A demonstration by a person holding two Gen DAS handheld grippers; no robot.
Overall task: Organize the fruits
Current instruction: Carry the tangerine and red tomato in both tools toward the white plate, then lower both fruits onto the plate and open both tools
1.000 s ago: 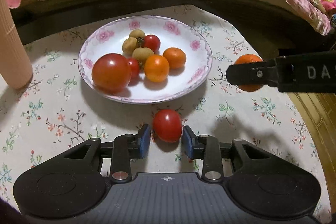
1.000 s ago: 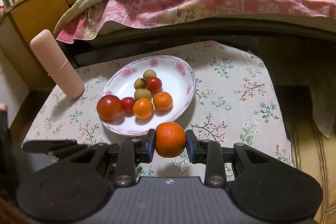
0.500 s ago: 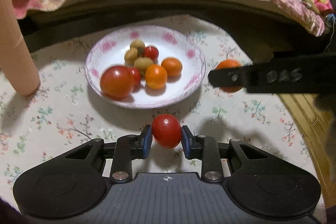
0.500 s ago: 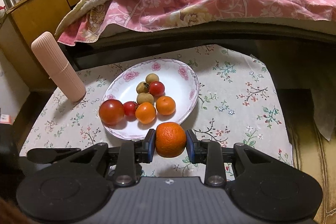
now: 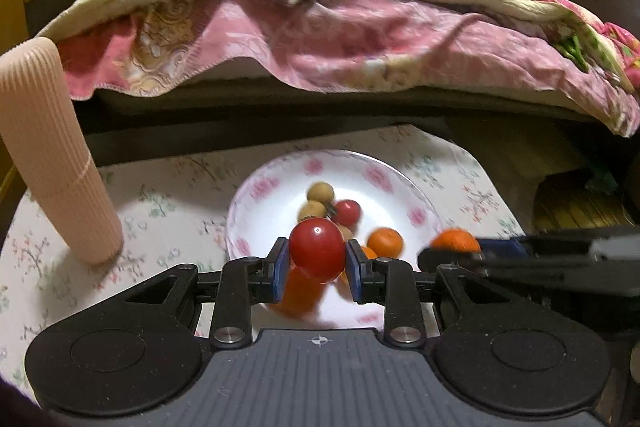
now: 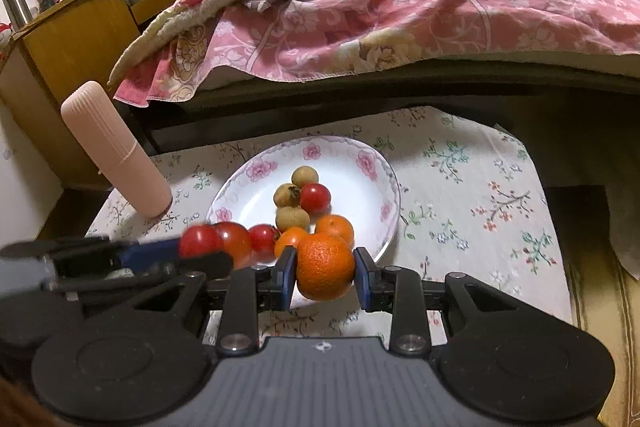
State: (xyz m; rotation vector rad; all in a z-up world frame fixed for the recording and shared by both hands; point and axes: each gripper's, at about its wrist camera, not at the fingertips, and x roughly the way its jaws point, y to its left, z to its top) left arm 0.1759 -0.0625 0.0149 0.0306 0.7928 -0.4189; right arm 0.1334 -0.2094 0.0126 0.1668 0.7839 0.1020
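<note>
1. The left claw (image 5: 316,269) has its blue pads pressed on either side of a red tomato (image 5: 316,253), lifted clear of the surface and hanging over the near part of the plate (image 5: 256,203).
2. Its jaws closed in on the tomato within the last second, and the fruit now sits snug between them.
3. The right claw (image 6: 325,277) is clamped on an orange (image 6: 325,266), narrow-set jaws touching its sides, just at the plate's near right rim.
4. In the right wrist view the left claw comes in from the left, its tomato (image 6: 200,241) carried low over the near left part of the plate (image 6: 360,187).
5. In the plate lie a larger tomato (image 6: 236,241), two small red tomatoes, two small oranges and three tan longans (image 6: 305,177), all bunched toward the middle and near side.
6. The plate rests on a surface covered with a flowered cloth (image 6: 480,195).
7. A ribbed pink cylinder (image 5: 52,155) stands at the far left of the cloth, well apart from the plate.
8. Beyond the surface, a pink quilt (image 6: 400,11) hangs over the edge of a bed.
</note>
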